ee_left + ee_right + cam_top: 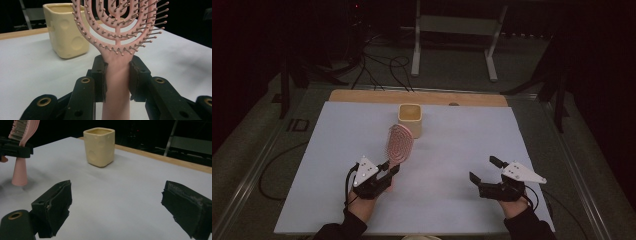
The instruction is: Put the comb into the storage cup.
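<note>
The hairbrush (400, 144) stands on the table (472, 150), just before the cup (410, 119).

Hairbrush (117, 37) top, handle end cut off.

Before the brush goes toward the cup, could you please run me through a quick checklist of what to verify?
1. Left gripper clamped on the pink hairbrush at the handle's top: ok.
2. Brush upright, handle end near or on the white mat; contact: cannot tell.
3. Cream cup upright, mouth open: ok.
4. Cup contents: cannot tell.
5. Right gripper open, holding nothing, off to the side: ok.
6. Mat between brush and cup free of obstacles: ok.
</note>
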Demonstrator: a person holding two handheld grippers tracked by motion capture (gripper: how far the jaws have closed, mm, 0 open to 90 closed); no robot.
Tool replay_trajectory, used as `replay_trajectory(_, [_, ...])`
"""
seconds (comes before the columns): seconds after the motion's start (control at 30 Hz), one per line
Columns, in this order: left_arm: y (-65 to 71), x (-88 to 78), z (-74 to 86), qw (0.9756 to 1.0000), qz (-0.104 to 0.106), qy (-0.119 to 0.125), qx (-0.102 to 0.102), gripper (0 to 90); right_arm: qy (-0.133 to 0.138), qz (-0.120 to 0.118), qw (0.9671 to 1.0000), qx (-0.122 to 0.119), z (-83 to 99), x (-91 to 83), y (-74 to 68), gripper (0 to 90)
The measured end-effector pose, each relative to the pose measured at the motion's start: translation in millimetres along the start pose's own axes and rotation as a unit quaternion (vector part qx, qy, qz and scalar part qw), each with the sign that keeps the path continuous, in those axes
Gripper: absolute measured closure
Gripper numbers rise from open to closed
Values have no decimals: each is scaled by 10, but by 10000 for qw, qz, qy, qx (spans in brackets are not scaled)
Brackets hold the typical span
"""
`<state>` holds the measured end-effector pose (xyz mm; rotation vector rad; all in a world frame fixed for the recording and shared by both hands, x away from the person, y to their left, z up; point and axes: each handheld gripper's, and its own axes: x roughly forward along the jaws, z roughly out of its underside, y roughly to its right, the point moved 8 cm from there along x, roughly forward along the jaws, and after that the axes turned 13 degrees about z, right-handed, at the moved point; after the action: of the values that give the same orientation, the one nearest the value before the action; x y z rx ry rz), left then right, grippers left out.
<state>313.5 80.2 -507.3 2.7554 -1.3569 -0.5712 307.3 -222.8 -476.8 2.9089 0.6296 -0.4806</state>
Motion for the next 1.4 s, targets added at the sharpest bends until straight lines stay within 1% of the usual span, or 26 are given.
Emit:
replay_trajectory(0.03, [-2, -8, -5, 10000, -17, 29, -15, 709, 7, -7, 10000, 2, -37, -16, 2, 90])
replay_trajectory(0.1, [-2, -24, -13, 10000, -38, 61, 21, 709, -3, 20, 10000, -32, -107, -44, 10, 90])
replay_trajectory(0.17, [-5, -35, -20, 9999, -60, 90, 32, 709, 17, -18, 10000, -27, -182, -73, 3, 90])
replay_trajectory(0.2, [-5, -35, -20, 9999, -60, 90, 32, 709, 17, -18, 10000, -27, -182, -73, 3, 90])
replay_trajectory(0.27, [-17, -44, -23, 9999, -80, 110, 19, 709, -6, -63, 10000, -46, -288, -89, -17, 90])
replay_trajectory(0.37, [-33, -46, -17, 9999, -87, 121, 22, 709, 18, -89, 9999, -84, -393, -85, -47, 90])
replay_trajectory(0.43, [-33, -43, -14, 9999, -91, 95, 34, 709, 34, -165, 9998, -67, -454, -72, -75, 90])
replay_trajectory(0.47, [-29, -41, -12, 9999, -86, 124, 22, 709, 48, -192, 9998, -69, -486, -65, -92, 90])
replay_trajectory(0.5, [-29, -41, -12, 9999, -86, 124, 22, 709, 63, -184, 9998, -98, -517, -57, -104, 90])
replay_trajectory(0.57, [-27, -37, -6, 9999, -114, 97, 45, 709, 52, -204, 9997, -120, -545, -51, -120, 90])
replay_trajectory(0.63, [-24, -38, -11, 9998, -120, 118, 41, 709, 79, -252, 9996, -122, -636, -26, -162, 90])
replay_trajectory(0.77, [-26, -41, -18, 9999, -84, 140, 12, 709, 70, -326, 9994, -110, -738, 7, -218, 90])
replay_trajectory(0.87, [-29, -43, -16, 9999, -102, 136, 17, 709, 86, -406, 9991, -132, -804, 32, -282, 90])
replay_trajectory(0.9, [-28, -41, -16, 9999, -77, 117, 7, 709, 74, -432, 9990, -134, -820, 39, -309, 89])
replay_trajectory(0.93, [-29, -43, -19, 9999, -105, 135, 16, 709, 79, -441, 9989, -122, -838, 50, -336, 89])
replay_trajectory(1.0, [-27, -43, -24, 9999, -88, 146, 11, 709, 74, -529, 9985, -150, -864, 71, -391, 89])
replay_trajectory(1.03, [-27, -45, -25, 9998, -112, 152, 23, 709, 74, -529, 9985, -150, -864, 71, -391, 89])
replay_trajectory(1.07, [-24, -43, -26, 9998, -88, 154, 13, 709, 46, -580, 9981, -184, -888, 91, -444, 89])
replay_trajectory(1.1, [-24, -43, -26, 9998, -88, 154, 13, 709, 46, -580, 9981, -184, -888, 91, -444, 89])
replay_trajectory(1.2, [-16, -37, -25, 9998, -82, 160, 12, 709, 59, -661, 9976, -176, -943, 127, -523, 89])
replay_trajectory(1.3, [-6, -37, -30, 9998, -58, 177, 43, 709, 49, -754, 9969, -228, -990, 158, -608, 90])
replay_trajectory(1.33, [-6, -37, -30, 9998, -58, 177, 43, 709, 49, -754, 9969, -228, -990, 158, -608, 90])
replay_trajectory(1.37, [-2, -39, -36, 9998, -45, 192, 30, 709, 56, -848, 9960, -277, -1039, 194, -696, 89])
replay_trajectory(1.4, [-3, -40, -38, 9998, -64, 207, 31, 709, 56, -848, 9960, -277, -1039, 194, -696, 89])
